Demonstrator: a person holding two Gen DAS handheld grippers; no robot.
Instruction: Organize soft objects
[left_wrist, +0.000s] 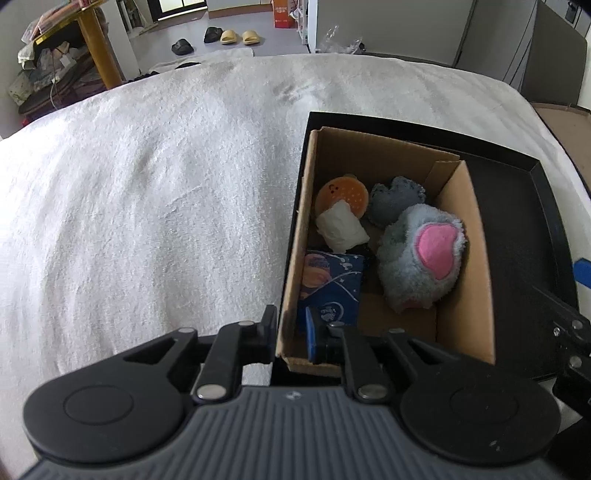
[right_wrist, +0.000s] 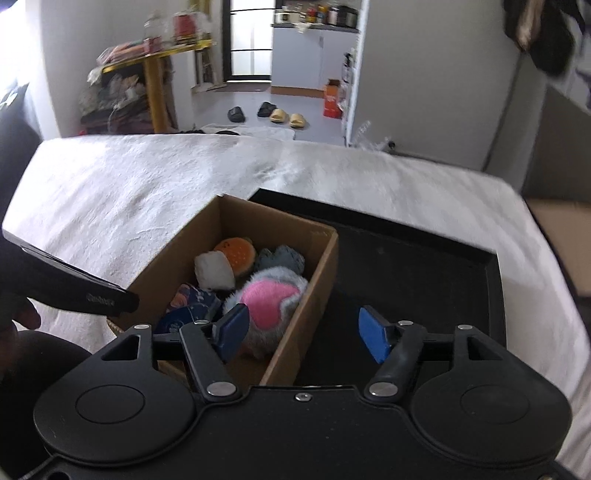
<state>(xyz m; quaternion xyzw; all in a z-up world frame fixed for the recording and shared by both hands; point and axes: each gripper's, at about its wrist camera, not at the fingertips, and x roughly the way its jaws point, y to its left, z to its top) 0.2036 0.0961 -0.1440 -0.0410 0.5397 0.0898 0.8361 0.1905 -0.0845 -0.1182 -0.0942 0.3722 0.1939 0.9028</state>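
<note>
A cardboard box (left_wrist: 476, 236) stands in a black tray (left_wrist: 532, 229) on the white blanket. It holds a grey plush with a pink patch (left_wrist: 424, 258), a dark grey plush (left_wrist: 395, 195), an orange burger toy (left_wrist: 343, 194), a white roll (left_wrist: 341, 229) and a blue printed pack (left_wrist: 332, 284). My left gripper (left_wrist: 291, 332) is shut on the box's near left wall, one finger inside, one outside. My right gripper (right_wrist: 303, 332) is open and empty above the box's right wall (right_wrist: 314, 295), over the grey plush (right_wrist: 269, 295).
The white blanket (left_wrist: 147, 203) covers the bed on all sides of the tray. The tray's right half (right_wrist: 413, 280) is bare black. Beyond the bed are slippers (left_wrist: 240, 37), a yellow-legged shelf (left_wrist: 92, 44) and a cardboard piece (right_wrist: 557, 218).
</note>
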